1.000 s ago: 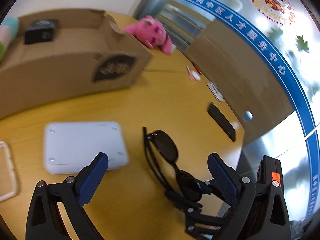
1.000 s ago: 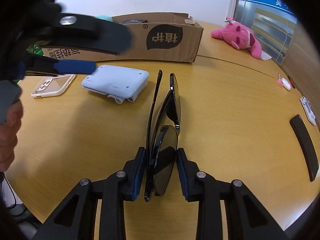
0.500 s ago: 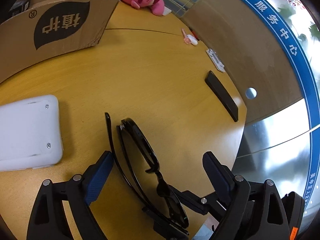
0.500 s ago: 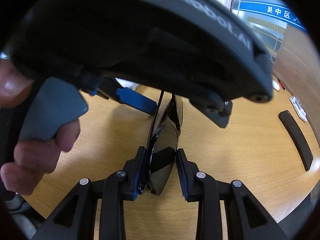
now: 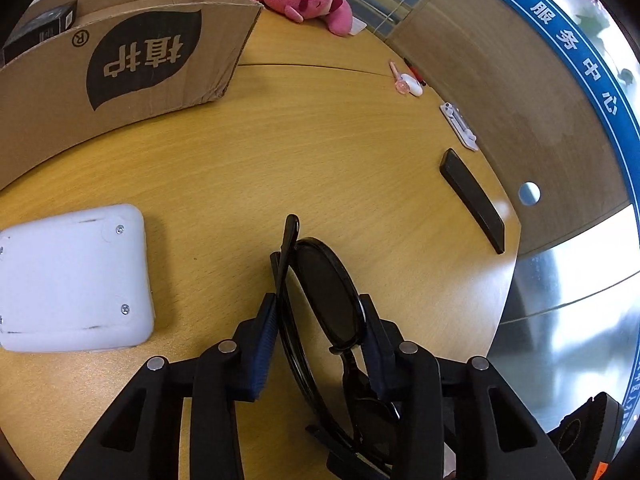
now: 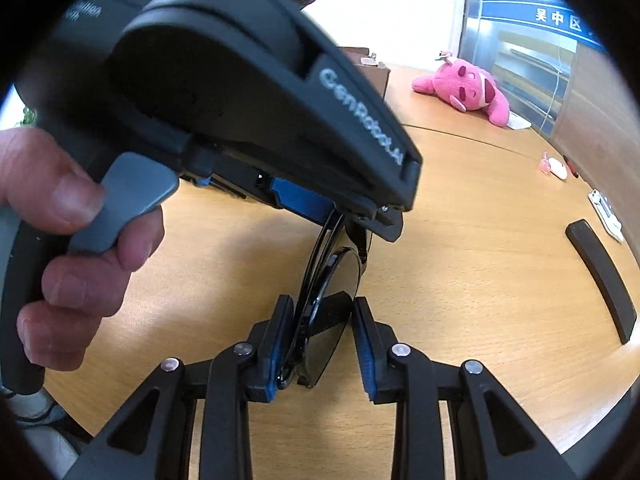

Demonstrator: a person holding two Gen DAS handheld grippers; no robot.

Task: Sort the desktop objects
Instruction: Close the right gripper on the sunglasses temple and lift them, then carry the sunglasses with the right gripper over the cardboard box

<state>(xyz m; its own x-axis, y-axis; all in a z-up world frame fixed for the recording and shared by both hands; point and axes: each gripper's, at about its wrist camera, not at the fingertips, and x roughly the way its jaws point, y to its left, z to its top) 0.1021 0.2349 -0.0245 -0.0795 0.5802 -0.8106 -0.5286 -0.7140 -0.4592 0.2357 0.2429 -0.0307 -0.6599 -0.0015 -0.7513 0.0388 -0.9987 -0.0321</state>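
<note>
Black folded sunglasses with dark oval lenses stand on edge above the wooden table. Left gripper is closing around one lens; right gripper pinches the other.

Sunglasses on table, box behind.

A curved light-wood bench with a seam across its top fills most of both views. Along the right of the frame runs a brown wood-panelled wall, topped by a blue band with white Chinese characters. A plain white wall shows at upper centre beside a brushed-metal door frame. Lower right, shiny grey metal panelling reflects bright light.
</note>
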